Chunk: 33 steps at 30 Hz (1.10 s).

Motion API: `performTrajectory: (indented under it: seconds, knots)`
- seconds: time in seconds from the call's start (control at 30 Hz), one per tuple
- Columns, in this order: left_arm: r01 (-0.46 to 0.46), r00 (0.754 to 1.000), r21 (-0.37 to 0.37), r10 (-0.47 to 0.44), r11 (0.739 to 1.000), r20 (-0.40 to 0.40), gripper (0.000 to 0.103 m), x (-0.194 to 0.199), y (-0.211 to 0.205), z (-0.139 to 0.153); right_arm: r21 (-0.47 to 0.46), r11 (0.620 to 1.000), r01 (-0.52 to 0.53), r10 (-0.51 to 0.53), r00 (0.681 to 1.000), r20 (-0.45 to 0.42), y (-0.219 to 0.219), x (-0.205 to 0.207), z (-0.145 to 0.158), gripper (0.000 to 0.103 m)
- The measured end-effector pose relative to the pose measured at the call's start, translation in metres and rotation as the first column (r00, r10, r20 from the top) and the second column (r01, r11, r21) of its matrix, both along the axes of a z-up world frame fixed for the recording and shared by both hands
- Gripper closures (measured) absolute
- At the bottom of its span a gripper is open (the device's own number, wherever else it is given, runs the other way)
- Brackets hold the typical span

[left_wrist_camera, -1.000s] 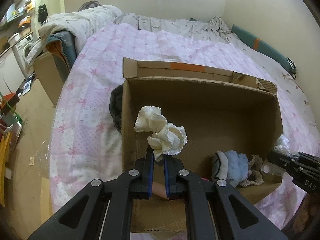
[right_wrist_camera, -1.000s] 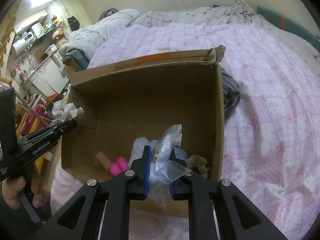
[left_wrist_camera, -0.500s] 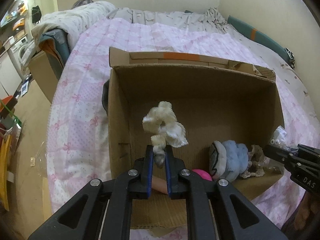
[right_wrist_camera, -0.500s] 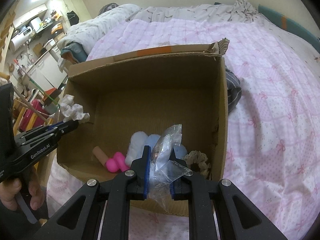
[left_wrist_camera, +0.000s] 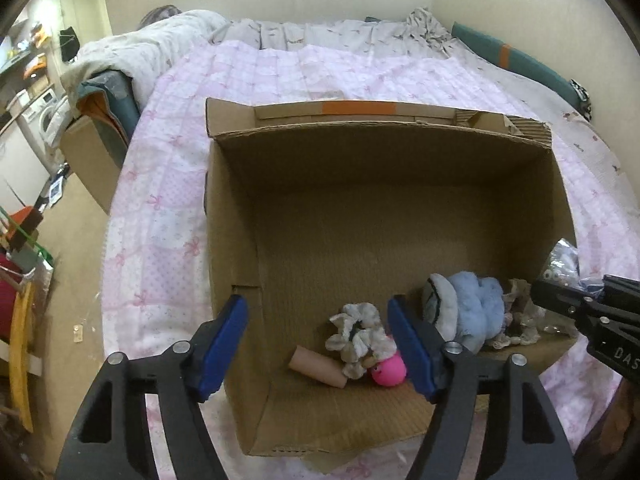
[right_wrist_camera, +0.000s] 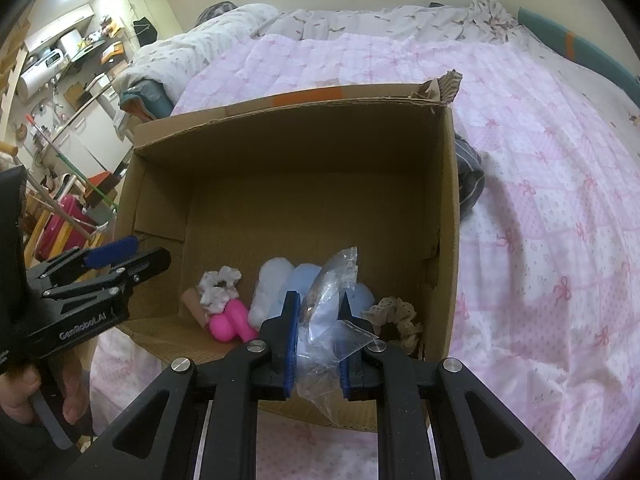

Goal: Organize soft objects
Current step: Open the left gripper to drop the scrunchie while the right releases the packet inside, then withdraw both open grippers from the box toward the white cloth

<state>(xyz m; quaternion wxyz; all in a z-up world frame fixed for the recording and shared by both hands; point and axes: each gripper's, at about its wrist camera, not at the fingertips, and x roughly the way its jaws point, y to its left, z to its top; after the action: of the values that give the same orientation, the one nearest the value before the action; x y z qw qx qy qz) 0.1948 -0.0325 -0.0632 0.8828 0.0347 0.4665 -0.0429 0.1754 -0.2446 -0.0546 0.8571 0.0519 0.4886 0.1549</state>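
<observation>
An open cardboard box (left_wrist_camera: 384, 216) stands on the pink quilted bed. My left gripper (left_wrist_camera: 320, 344) is open and empty over the box's near left corner. The white scrunchie (left_wrist_camera: 354, 330) lies on the box floor, on a pink toy (left_wrist_camera: 388, 370) and a tan tube (left_wrist_camera: 316, 368). It also shows in the right wrist view (right_wrist_camera: 218, 288). My right gripper (right_wrist_camera: 318, 332) is shut on a clear plastic bag (right_wrist_camera: 328, 320) above the box's near right part. A blue and white plush (right_wrist_camera: 280, 292) and a beige lace scrunchie (right_wrist_camera: 394, 316) lie in the box.
The pink quilt (right_wrist_camera: 540, 200) spreads to the right and behind the box. A dark cloth (right_wrist_camera: 468, 176) lies against the box's right side. To the left the bed edge drops to a floor with clutter (left_wrist_camera: 24, 280).
My left gripper has opened and the white scrunchie has dropped onto the box floor. The right gripper still holds the bag, a little lower over the box.
</observation>
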Motion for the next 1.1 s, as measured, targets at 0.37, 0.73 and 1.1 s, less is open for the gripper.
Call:
performTrajectory:
  seconds: [0.37,0.73,1.1]
  knots:
    - [-0.002,1.0,0.005,0.002,1.0,-0.004,0.033,0.001,0.001,-0.001,0.009,1.0,0.018,-0.018,1.0,0.019,-0.003,-0.001,0.001,0.077]
    - [-0.005,1.0,0.004,0.005,1.0,0.003,0.033,0.0,0.002,0.0,0.032,0.997,0.073,-0.075,0.996,0.054,-0.011,-0.001,0.006,0.026]
    - [-0.006,1.0,0.0,0.006,1.0,0.025,0.033,-0.004,0.004,0.007,0.028,0.997,0.068,-0.069,0.996,0.059,-0.011,-0.003,0.008,0.026]
